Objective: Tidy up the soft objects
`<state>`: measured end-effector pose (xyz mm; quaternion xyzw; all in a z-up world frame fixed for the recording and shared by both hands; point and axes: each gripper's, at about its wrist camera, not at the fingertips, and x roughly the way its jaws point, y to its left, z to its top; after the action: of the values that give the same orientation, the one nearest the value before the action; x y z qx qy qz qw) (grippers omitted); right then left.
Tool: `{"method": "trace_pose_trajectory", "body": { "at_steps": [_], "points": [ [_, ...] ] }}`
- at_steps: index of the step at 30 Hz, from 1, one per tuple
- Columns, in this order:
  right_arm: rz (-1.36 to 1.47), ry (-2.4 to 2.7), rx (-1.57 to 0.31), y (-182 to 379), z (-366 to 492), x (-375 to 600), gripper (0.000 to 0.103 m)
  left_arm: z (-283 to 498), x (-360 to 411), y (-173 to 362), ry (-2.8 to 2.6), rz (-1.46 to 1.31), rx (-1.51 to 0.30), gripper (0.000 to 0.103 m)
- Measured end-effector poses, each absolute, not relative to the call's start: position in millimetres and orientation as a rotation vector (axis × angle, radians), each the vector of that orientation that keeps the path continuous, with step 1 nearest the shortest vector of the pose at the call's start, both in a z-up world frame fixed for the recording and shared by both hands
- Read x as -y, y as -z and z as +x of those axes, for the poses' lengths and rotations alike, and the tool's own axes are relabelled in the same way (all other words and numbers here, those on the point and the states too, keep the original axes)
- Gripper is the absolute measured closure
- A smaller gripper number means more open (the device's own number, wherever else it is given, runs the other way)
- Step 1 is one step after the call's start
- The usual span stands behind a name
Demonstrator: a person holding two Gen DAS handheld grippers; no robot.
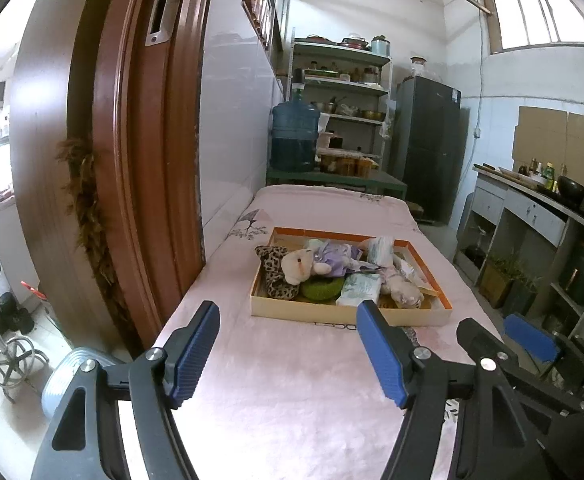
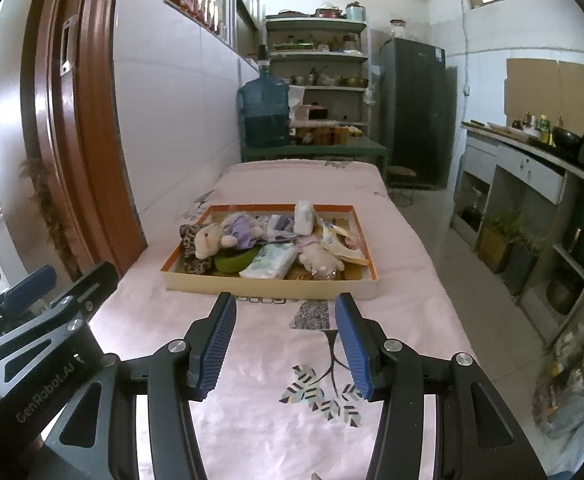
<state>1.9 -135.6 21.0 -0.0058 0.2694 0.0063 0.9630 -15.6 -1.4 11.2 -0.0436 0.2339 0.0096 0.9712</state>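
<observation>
Shallow rectangular cardboard tray (image 2: pixel 270 286), orange rim, sits on pink fuzzy cloth covering the worktop (image 2: pixel 252 420). Inside: cream plush bear (image 2: pixel 208 242), leopard-print fabric (image 1: pixel 276 276), green knitted round piece (image 1: pixel 320 290), crinkly plastic tissue pack (image 2: pixel 270 262), second pale plush (image 2: pixel 319 262), white wrapped pack (image 2: pixel 303 216) upright at back. Left gripper (image 1: pixel 288 350) ribbed blue fingers apart, empty. Right gripper (image 2: pixel 286 346) fingers apart, empty, just short of tray's near wall.

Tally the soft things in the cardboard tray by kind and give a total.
Plush toys: 2, the cream bear and the pale plush
Tissue packs: 2, flat and upright
Leopard-print item: 1
Green item: 1
Total: 6
</observation>
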Motion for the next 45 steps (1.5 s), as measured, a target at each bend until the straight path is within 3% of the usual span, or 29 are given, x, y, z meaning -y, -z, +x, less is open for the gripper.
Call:
{"method": "trace_pose_trajectory", "body": {
  "at_steps": [45],
  "points": [
    [-0.013,-0.012,-0.55,-17.9,2.5,134.2,0.05,-15.1,2.1,-9.8,-0.024,-0.082,-0.475,0.032]
  ]
}}
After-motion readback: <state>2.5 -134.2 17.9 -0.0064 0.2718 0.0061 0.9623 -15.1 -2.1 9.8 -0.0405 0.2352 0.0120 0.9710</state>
